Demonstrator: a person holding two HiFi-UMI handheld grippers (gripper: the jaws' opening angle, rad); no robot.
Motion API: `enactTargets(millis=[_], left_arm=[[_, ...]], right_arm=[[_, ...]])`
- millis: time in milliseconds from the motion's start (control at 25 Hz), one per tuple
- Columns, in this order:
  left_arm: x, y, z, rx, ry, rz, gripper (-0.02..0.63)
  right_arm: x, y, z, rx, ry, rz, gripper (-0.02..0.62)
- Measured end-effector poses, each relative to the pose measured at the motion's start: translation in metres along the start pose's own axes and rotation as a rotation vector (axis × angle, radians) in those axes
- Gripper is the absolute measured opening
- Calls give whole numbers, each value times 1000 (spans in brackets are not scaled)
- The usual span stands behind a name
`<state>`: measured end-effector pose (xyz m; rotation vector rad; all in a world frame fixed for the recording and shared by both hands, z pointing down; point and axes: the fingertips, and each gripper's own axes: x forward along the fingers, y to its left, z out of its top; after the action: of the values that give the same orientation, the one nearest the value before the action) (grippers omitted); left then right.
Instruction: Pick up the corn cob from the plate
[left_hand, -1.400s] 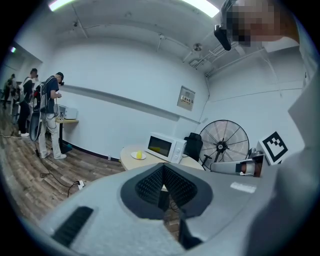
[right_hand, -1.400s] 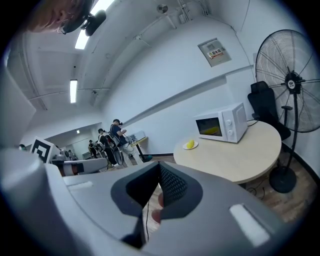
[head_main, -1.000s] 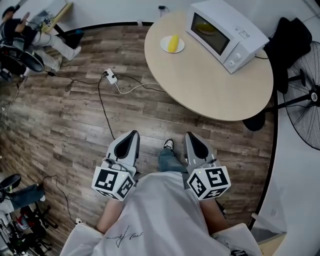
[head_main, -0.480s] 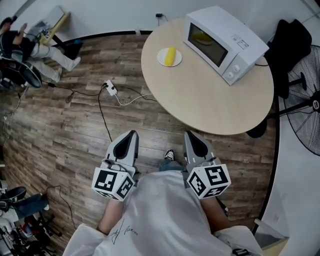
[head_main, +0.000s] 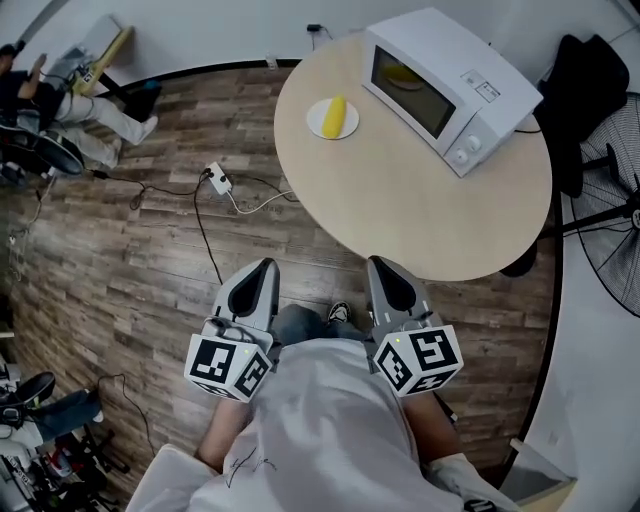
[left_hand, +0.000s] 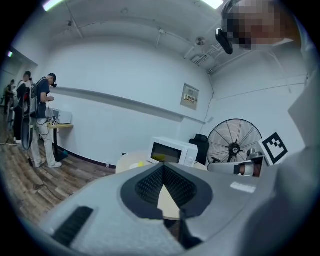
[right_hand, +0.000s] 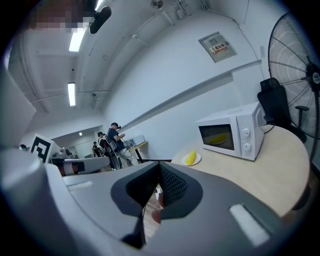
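Bench (head_main: 400, 200) has slid down and closer in the head view since a second ago, plate (head_main: 318, 125) with it, so you've stepped nearer. Both grippers sit at the same spot in that view, well short of the bench edge. Left gripper (head_main: 264, 268): jaws closed tip to tip, nothing in them. In the left gripper view (left_hand: 163, 164) only a thin wedge of bench shows through below the meeting tips. Right gripper (head_main: 379, 264): jaws closed too, empty, as the right gripper view (right_hand: 159, 162) confirms. Corn cob (head_main: 337, 116) lies on the plate at the far left part of the bench, just left of the microwave (head_main: 450, 85), well apart from both grippers. The right gripper view shows the cob (right_hand: 190, 158) clearly. In the left gripper view it's only a yellow speck by the gripper's body, hard to make out. Something yellow sits behind the microwave's door window; can't tell what. Your shirt hides your legs, with only one shoe (head_main: 338, 313) peeking out. Fan (head_main: 610, 200) is cut off by the right edge. A seated person (head_main: 40, 80) at top left is partly cropped. Power strip (head_main: 219, 177) lies on the floor, its cable running under the bench.
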<state>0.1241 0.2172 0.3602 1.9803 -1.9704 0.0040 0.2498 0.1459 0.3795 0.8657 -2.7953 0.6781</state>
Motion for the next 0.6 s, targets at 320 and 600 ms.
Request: enactTargets(millis=[320, 600], left_arm=[[30, 5, 8, 28, 26, -29, -9], [70, 31, 25, 33, 46, -93, -9]], right_arm=[[23, -13, 9, 26, -10, -4, 14], [64, -21, 28, 22, -23, -47, 14]])
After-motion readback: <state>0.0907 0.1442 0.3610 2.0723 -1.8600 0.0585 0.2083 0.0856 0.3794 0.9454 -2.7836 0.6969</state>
